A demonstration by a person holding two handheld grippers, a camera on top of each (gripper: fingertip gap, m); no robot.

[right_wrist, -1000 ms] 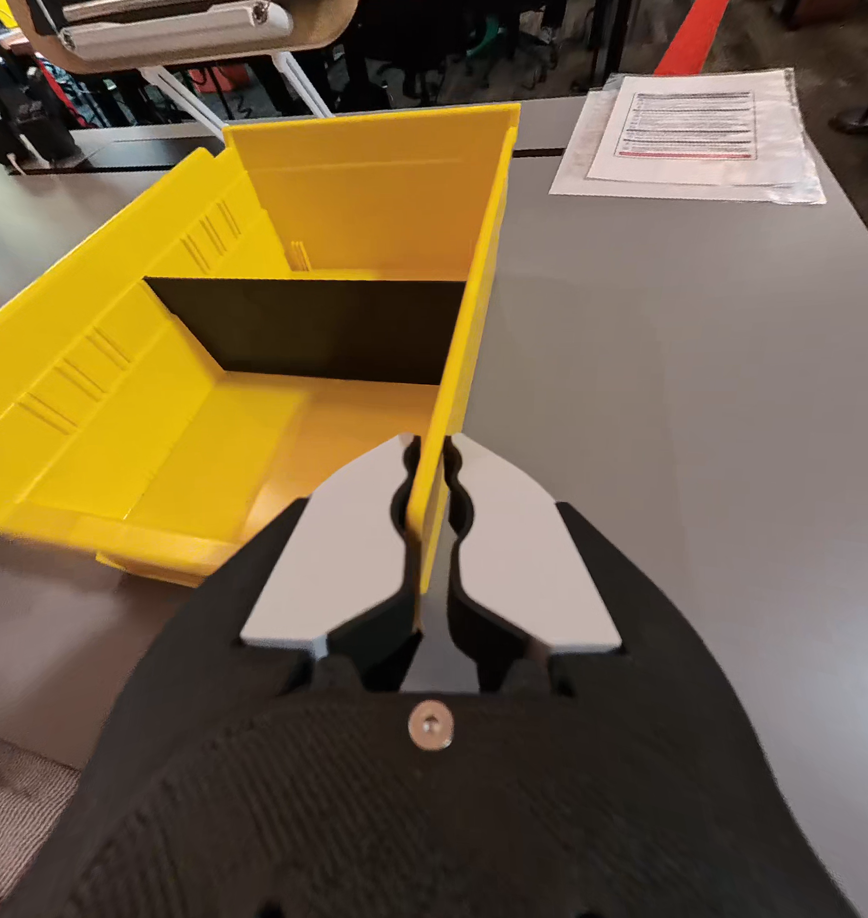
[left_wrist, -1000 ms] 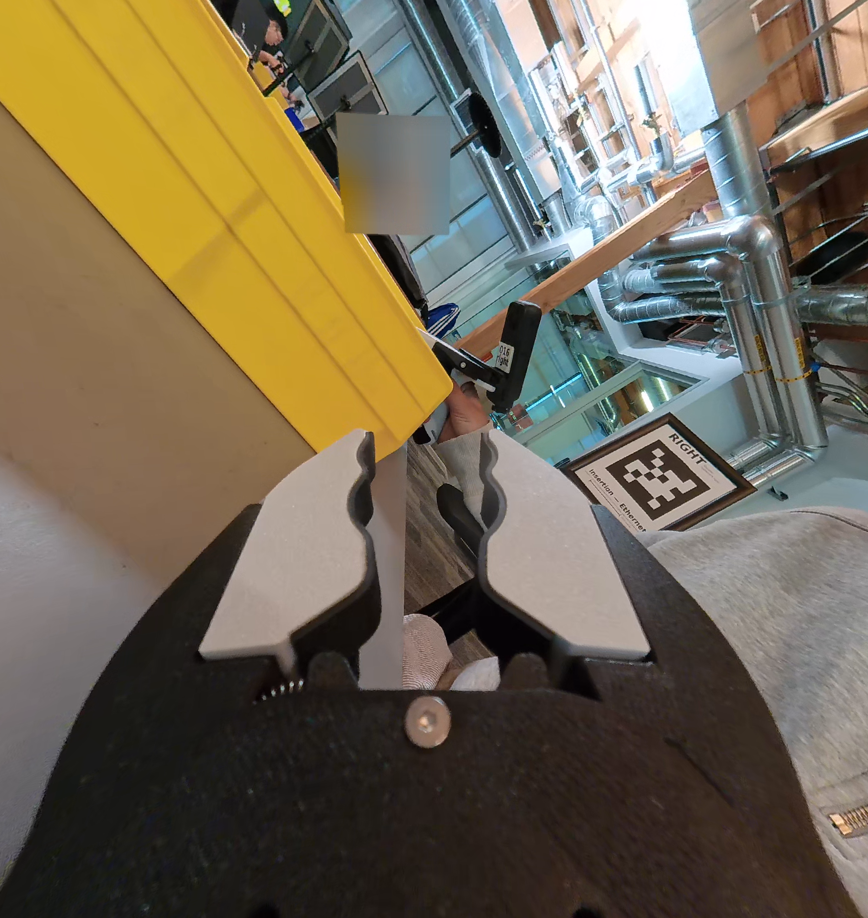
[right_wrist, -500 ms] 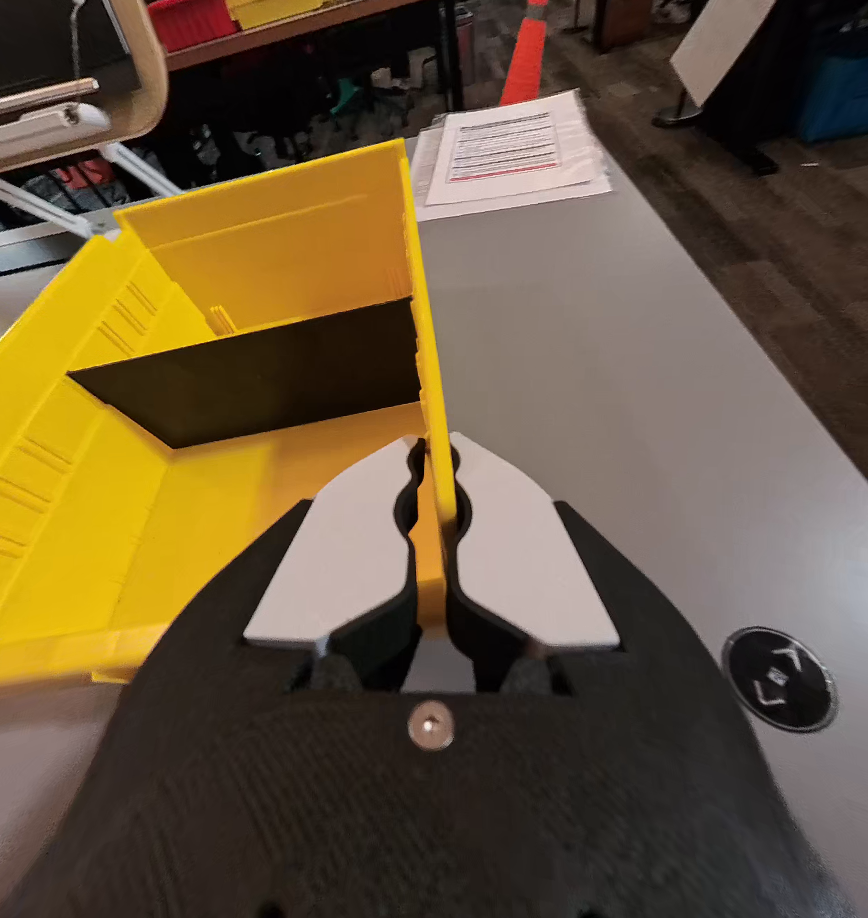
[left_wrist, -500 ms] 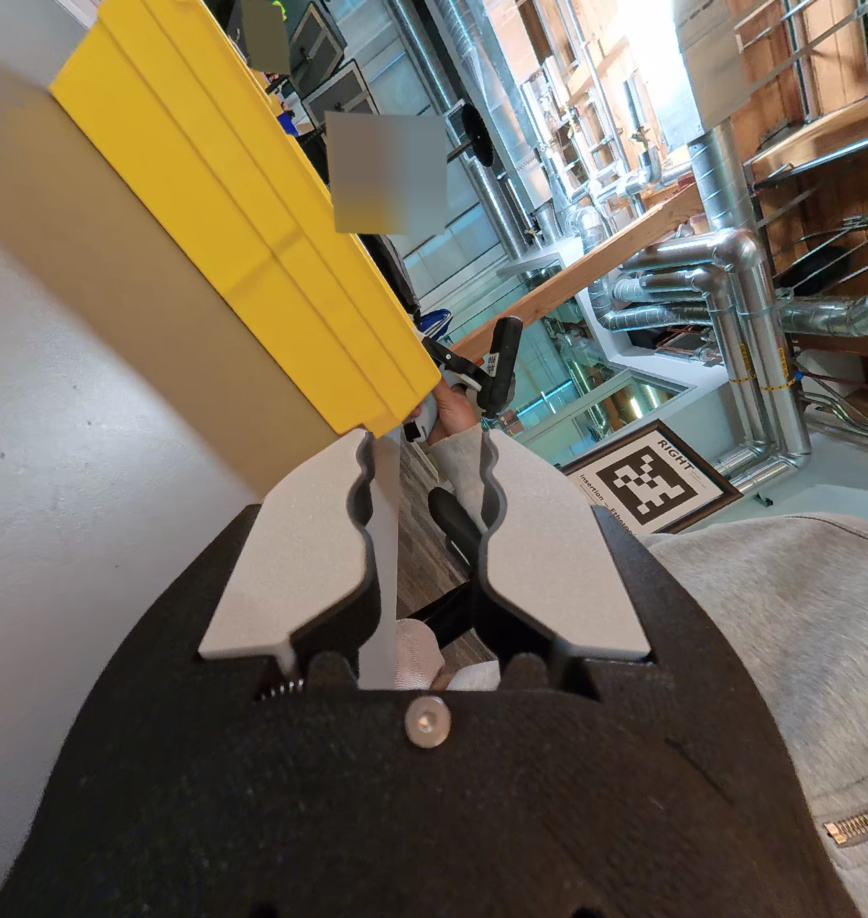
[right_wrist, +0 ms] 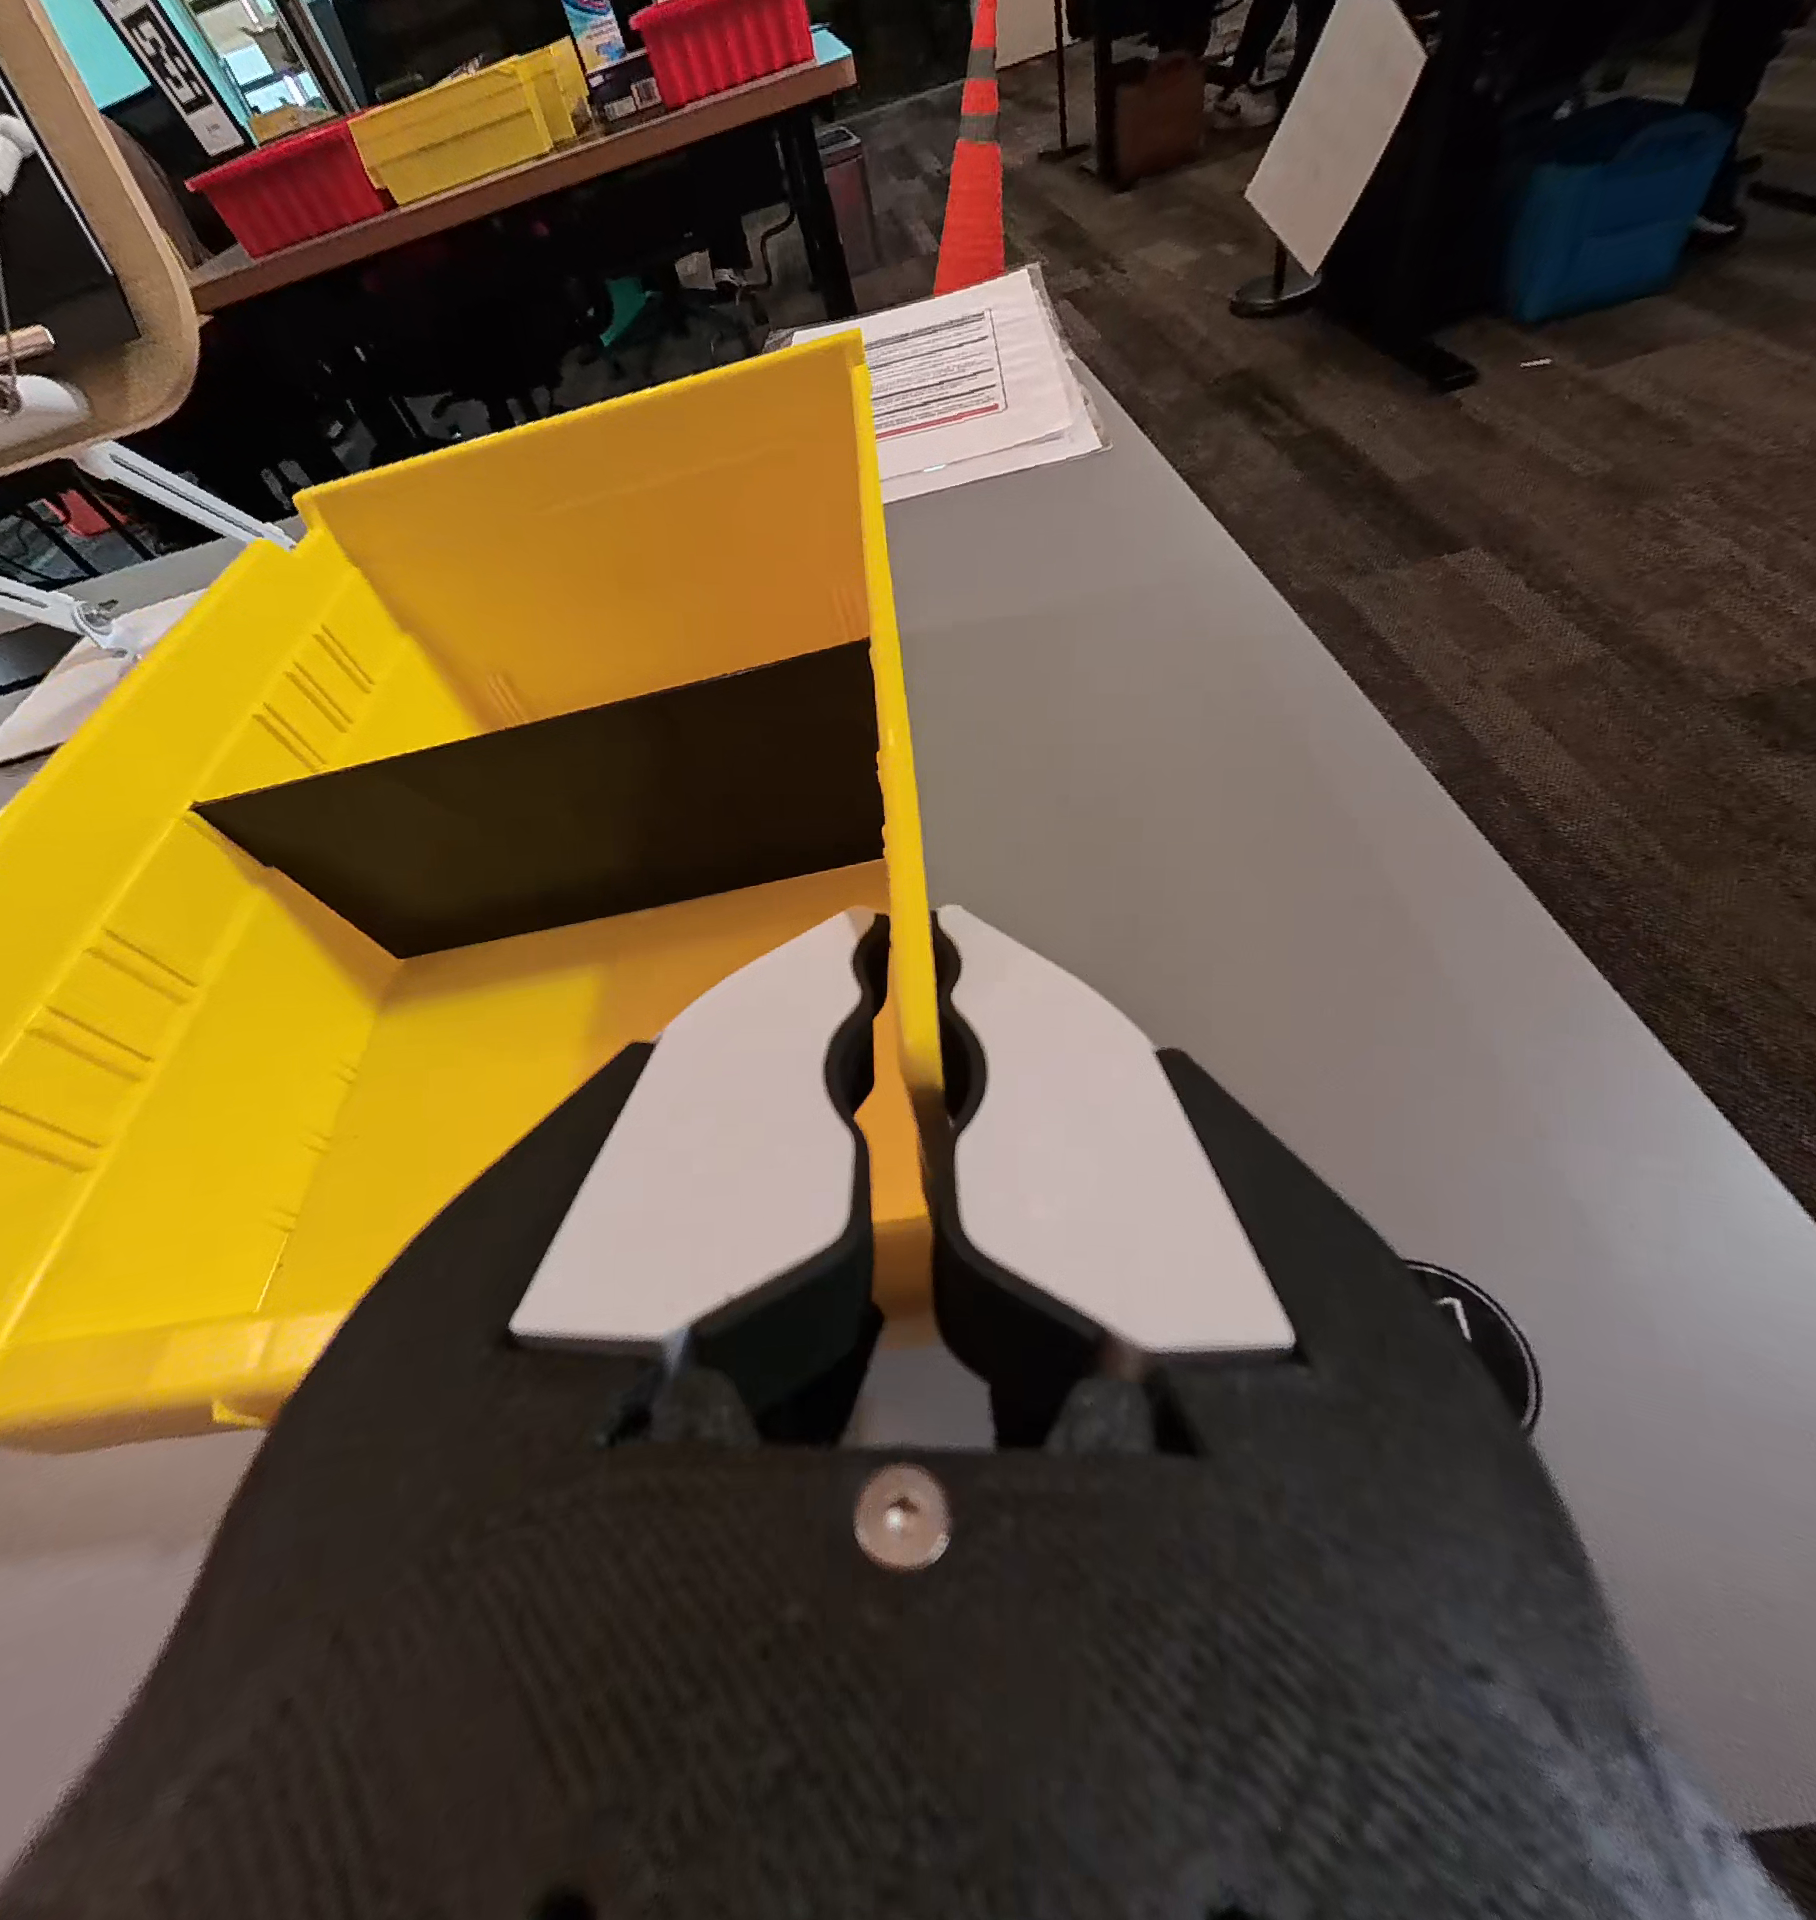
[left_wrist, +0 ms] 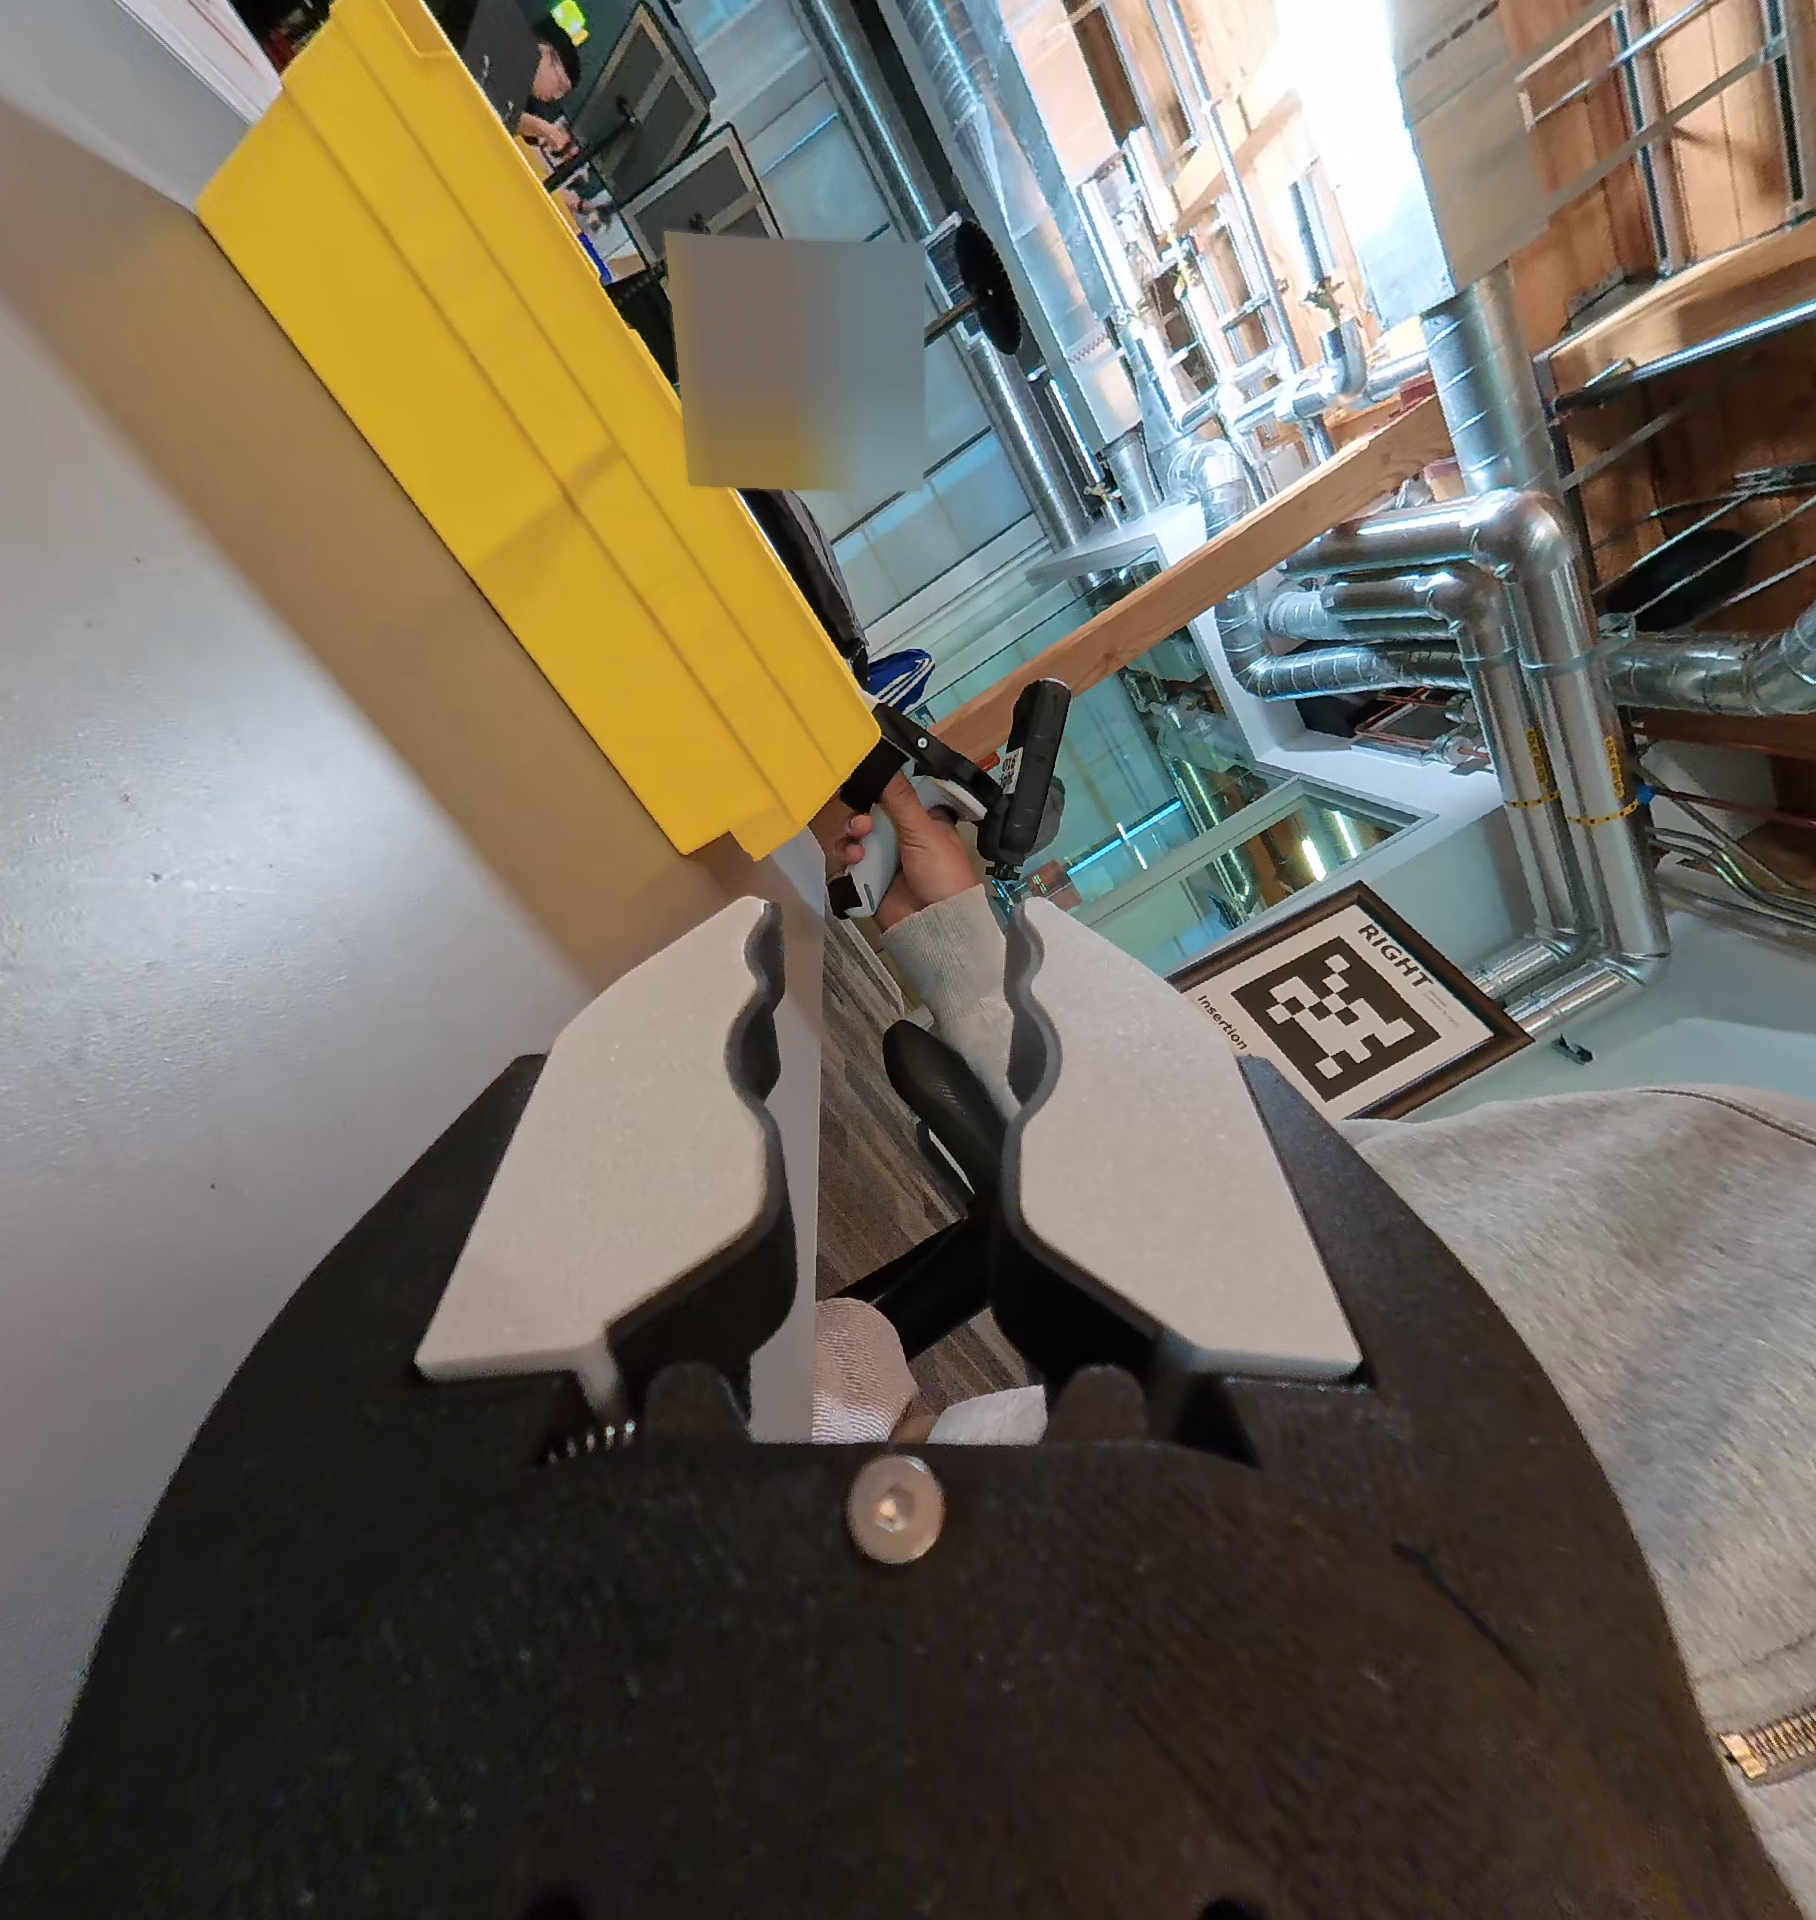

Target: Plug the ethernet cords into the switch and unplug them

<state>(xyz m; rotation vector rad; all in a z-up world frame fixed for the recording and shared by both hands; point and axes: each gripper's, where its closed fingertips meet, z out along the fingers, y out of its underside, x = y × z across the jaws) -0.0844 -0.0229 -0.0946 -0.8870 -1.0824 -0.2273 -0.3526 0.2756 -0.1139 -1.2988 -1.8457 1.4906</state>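
Yellow plastic fills my right wrist view: the yellow bin point(right_wrist: 530, 831) sits on the grey table point(right_wrist: 1195, 883), and my right gripper point(right_wrist: 909, 935) is clamped on its right side wall, one finger inside and one outside. A black divider point(right_wrist: 571, 821) crosses the bin. Printed sheets in a clear sleeve point(right_wrist: 971, 384) lie on the table beyond it; I leave the writing unread. Farther back I see an orange cone point(right_wrist: 971, 156) on dark carpet and red and yellow trays point(right_wrist: 447, 145) on another table.

My left gripper point(left_wrist: 893, 935) holds nothing, jaws parted, tilted at the table edge. Past it I see the bin's outside point(left_wrist: 530, 447), the hand point(left_wrist: 919, 842) holding the other gripper, a framed marker board point(left_wrist: 1340, 1008) and silver ducts point(left_wrist: 1506, 644). I see no ethernet cords or switch in either view.
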